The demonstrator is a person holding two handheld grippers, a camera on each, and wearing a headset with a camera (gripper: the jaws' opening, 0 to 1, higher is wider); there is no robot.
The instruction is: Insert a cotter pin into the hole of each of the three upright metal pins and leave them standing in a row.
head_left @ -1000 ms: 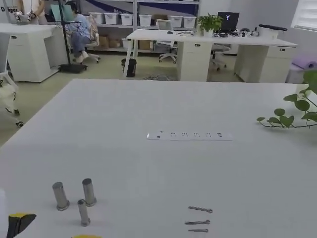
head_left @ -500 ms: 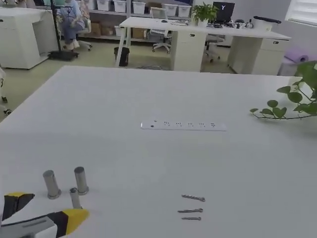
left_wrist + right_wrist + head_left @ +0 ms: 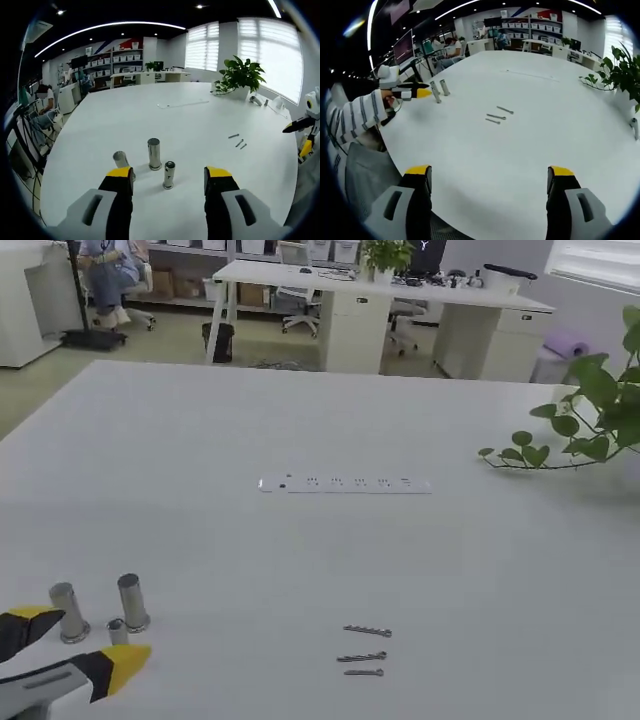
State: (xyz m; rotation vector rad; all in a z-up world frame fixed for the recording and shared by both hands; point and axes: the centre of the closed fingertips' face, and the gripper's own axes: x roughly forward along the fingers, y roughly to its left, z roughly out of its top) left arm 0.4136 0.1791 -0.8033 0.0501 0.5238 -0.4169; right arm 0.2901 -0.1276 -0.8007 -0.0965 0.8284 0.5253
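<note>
The left gripper (image 3: 169,173) is open wide and holds nothing. The three metal pins (image 3: 154,154) stand up on the white table (image 3: 200,120) right in front of it. The shortest pin (image 3: 169,175) is between its two yellow tips, touching neither. A taller pin (image 3: 120,159) is just behind the left tip, which hides its foot. The three cotter pins (image 3: 237,142) lie flat in a small row, off to this gripper's right and well apart from the metal pins. The right gripper (image 3: 489,171) is open wide too, with nothing in it. It hangs over bare table, and the cotter pins lie far ahead of it. A long power strip (image 3: 345,484) lies farther up the table. A leafy plant (image 3: 590,410) is at the far right edge.
</note>
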